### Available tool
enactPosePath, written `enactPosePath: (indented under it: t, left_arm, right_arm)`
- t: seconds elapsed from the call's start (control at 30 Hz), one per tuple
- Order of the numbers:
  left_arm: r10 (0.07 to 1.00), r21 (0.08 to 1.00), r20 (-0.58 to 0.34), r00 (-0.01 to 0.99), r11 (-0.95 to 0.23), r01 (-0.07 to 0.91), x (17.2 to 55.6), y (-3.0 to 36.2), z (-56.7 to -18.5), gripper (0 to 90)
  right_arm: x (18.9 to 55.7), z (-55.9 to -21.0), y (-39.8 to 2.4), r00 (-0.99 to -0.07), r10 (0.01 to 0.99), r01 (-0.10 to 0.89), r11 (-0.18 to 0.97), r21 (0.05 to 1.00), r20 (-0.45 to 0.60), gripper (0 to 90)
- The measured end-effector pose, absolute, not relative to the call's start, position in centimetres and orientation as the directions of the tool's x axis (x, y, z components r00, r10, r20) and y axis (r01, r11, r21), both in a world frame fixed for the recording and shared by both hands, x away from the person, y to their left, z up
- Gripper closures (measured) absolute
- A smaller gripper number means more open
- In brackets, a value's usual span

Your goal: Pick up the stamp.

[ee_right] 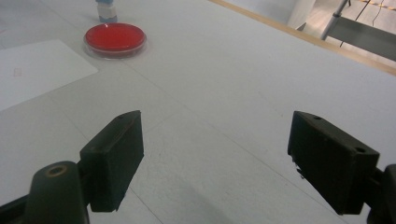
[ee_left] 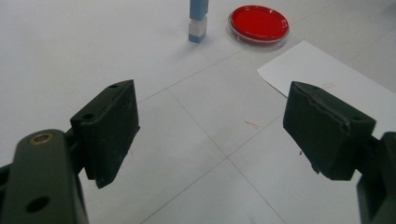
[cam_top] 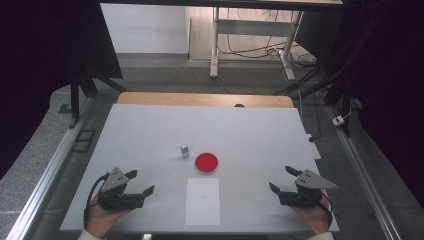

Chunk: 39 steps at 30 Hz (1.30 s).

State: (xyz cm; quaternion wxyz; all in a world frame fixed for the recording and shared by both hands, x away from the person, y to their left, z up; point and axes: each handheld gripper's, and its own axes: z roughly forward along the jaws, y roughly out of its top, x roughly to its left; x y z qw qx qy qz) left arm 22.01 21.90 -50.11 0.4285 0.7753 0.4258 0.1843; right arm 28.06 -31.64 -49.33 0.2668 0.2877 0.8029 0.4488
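Hovering with jaws apart, left gripper [cam_top: 141,182] and right gripper [cam_top: 281,179]; risking toppling the small upright tube [cam_top: 185,150] just beside the red dish [cam_top: 206,163] ahead.

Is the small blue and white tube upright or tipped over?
Upright: the tube stands on its white end on the table, beside the red dish.

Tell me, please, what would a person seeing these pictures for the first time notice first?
The eye falls first on the round, shallow red dish near the middle of the white table. Just to its left in the high view stands a small upright blue-and-white tube, and a white sheet of paper lies on the near side of the dish. The left gripper and right gripper wait open at the near corners, holding nothing.
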Motion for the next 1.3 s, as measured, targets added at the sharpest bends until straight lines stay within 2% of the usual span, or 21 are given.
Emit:
enactPosePath:
  t: [1.3]
  left_arm:
    - [0.817,0.819,-0.071,0.572,-0.28,0.501,22.34,21.62,-49.82,20.2]
  right_arm:
    - [28.29,-49.68,-30.95,-0.717,0.678,0.228,0.445,0.866,-0.16,24.1]
